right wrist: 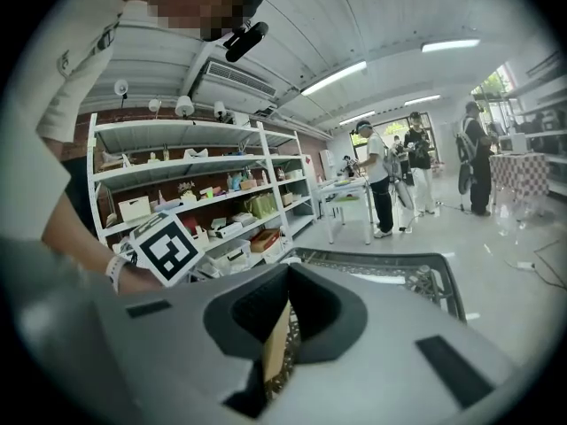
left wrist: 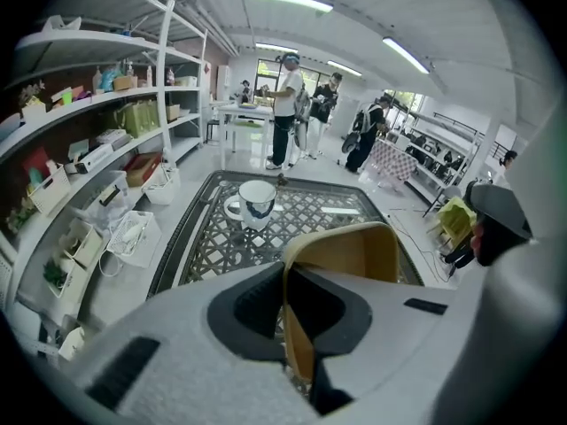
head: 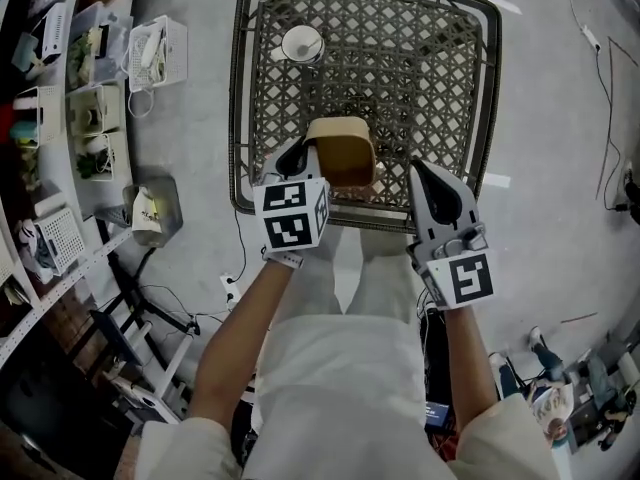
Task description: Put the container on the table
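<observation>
Tan rounded-square container (head: 340, 151) is clamped by its wall in the left hand-held gripper (head: 298, 156) over the dark lattice counter (head: 420, 58). The right hand-held gripper (head: 420, 175) is seen closed and empty beside it.

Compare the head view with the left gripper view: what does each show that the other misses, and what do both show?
Only the head view shows the person's forearms and the marker cubes on the grippers. Only the left gripper view shows people standing in the distance and the ceiling lights. Both show the left gripper shut on the tan container, with the white mug farther back on the lattice table.
</observation>
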Tool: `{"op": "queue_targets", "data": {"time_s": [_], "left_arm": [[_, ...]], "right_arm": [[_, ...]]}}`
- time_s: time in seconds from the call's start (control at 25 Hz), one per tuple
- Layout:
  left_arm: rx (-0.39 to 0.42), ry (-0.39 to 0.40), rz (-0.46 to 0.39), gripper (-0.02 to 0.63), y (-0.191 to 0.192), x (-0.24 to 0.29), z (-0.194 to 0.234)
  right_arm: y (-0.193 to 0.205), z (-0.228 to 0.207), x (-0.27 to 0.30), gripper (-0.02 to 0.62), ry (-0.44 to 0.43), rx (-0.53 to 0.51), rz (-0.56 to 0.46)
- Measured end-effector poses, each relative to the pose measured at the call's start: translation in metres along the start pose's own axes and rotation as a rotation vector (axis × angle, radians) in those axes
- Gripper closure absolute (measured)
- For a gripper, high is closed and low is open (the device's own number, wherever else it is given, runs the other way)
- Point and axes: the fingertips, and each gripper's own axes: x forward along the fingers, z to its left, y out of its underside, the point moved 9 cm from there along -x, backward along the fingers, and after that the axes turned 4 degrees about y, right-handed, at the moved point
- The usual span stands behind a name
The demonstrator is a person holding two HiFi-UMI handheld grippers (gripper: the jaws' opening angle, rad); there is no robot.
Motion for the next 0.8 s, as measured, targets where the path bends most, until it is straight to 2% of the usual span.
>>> {"op": "queue_targets", "data": {"time_s": [0.24, 0.8], "left_arm": [[-0.023, -0.063, 0.015, 0.577, 0.004, 0.029, 0.029], [0.002, -0.120, -0.015, 0.575, 0.005, 0.075, 0.057]], "right_arm": [[0.014, -0.006, 0.020, 0.577, -0.018, 0.011, 0.016], [0.038, -0.008, 0.041, 0.577, -0.010, 0.018, 0.046]]}}
